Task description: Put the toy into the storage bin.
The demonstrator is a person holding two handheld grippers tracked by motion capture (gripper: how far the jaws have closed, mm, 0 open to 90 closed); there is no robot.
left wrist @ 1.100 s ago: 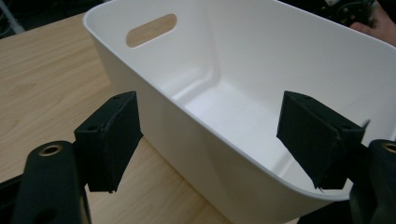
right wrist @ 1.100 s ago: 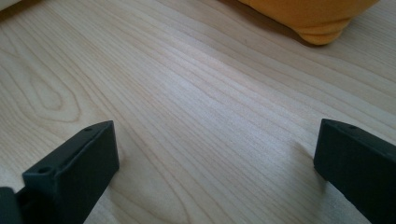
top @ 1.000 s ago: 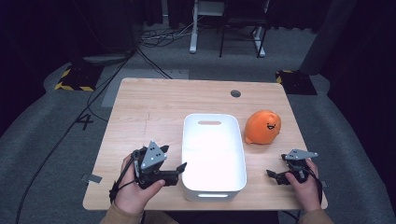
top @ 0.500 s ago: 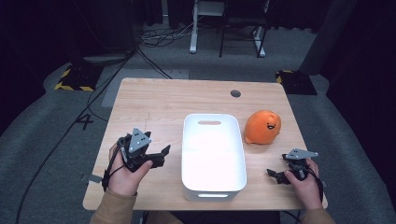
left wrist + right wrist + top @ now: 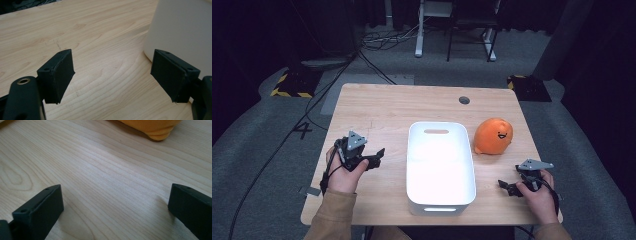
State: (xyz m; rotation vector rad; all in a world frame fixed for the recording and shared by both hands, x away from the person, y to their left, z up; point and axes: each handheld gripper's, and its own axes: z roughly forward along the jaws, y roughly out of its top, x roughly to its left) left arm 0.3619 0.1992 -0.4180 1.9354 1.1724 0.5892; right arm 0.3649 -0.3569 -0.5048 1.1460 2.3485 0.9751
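- On the wooden table (image 5: 387, 107), a white bin (image 5: 439, 167) stands in the middle, empty.
- Just right of the bin sits an orange plush toy (image 5: 493, 136) with a smiling face, close to the bin's wall but apart from it.
- Left of the bin, the left gripper (image 5: 377, 156) points toward it; its fingers (image 5: 58, 75) stand apart, have just been opening, and hold nothing.
- Near the table's right front corner, the right gripper (image 5: 504, 187) rests low, fingers (image 5: 41, 207) wide apart over bare wood, the toy beyond them.
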